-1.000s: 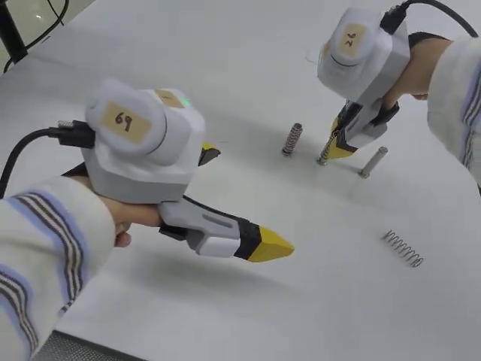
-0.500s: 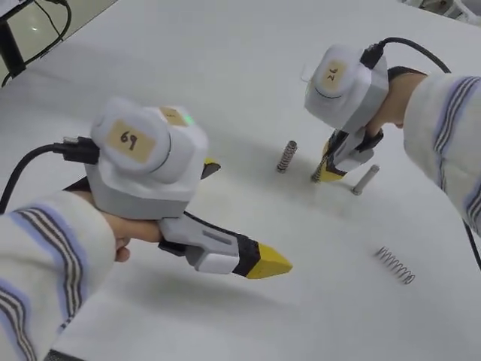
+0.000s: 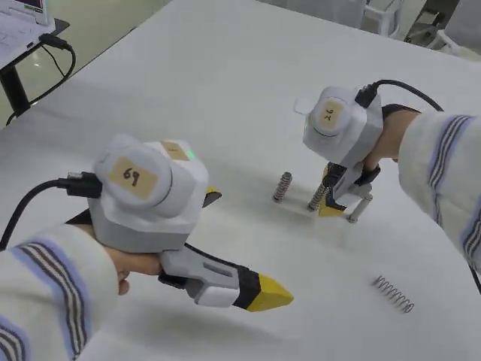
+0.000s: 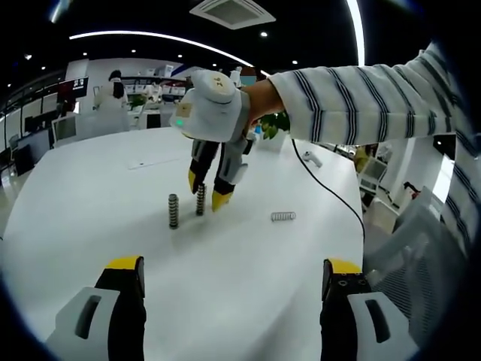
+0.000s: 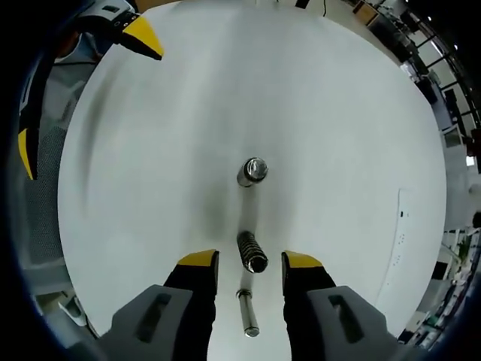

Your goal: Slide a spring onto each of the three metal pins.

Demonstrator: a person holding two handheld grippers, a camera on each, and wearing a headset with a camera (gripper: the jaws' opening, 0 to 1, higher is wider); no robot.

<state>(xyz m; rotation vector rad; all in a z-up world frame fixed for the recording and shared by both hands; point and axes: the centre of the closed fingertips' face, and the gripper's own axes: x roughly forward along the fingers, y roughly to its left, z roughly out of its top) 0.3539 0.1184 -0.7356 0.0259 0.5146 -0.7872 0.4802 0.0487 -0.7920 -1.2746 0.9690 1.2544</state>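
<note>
The right gripper (image 5: 249, 260) is spreading its fingers (image 5: 199, 263) off the second seated spring (image 3: 317, 197), leaving one bare pin (image 3: 356, 208) and a loose spring (image 3: 393, 293) waiting, while the left gripper (image 4: 233, 265) is idling open-fingered and empty.

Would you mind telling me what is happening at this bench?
A person is fitting springs onto three pins standing on a white table. The first pin already carries a spring. The right claw is open around a second sprung pin, with the bare pin beside it. A loose spring lies on the table, and the left claw hovers open and empty.
</note>
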